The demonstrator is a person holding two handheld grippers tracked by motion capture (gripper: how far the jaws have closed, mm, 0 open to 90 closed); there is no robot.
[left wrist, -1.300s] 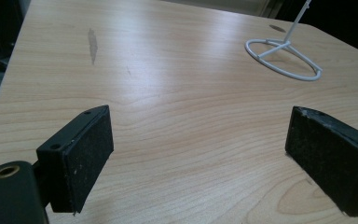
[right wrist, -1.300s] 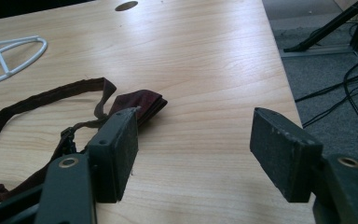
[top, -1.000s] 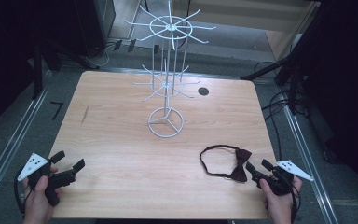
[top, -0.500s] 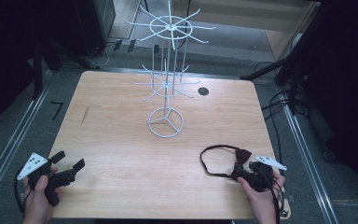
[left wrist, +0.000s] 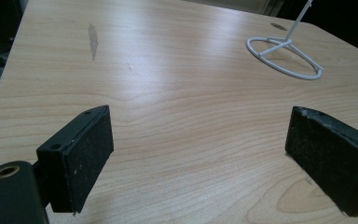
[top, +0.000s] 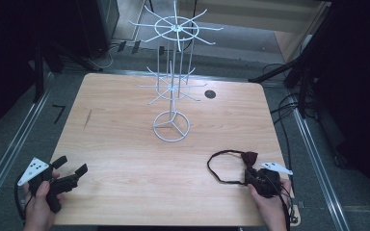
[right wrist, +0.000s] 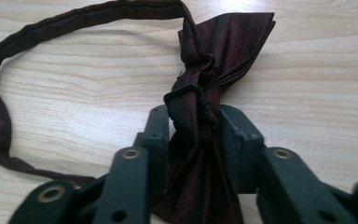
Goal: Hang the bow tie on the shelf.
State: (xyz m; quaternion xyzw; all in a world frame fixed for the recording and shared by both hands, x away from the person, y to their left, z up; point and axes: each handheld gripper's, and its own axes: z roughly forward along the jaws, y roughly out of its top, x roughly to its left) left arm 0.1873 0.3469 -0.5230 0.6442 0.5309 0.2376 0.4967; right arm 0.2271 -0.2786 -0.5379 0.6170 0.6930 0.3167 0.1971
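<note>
Right tool (right wrist: 193,140) has just been closing and now pinches the bow tie (right wrist: 223,51) at its knot, low on the worktop (top: 125,144)'s right front; left tool (left wrist: 200,154) gapes wide, empty. Risk: the strap loop (right wrist: 0,93) trails loose and could snag the white rack (top: 172,126) on lift, or the slick fabric slides out.

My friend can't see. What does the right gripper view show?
The right gripper has its two black fingers squeezed shut on a dark red bow tie, close to its knot. The tie's thin strap loops away over the light wooden table.
</note>
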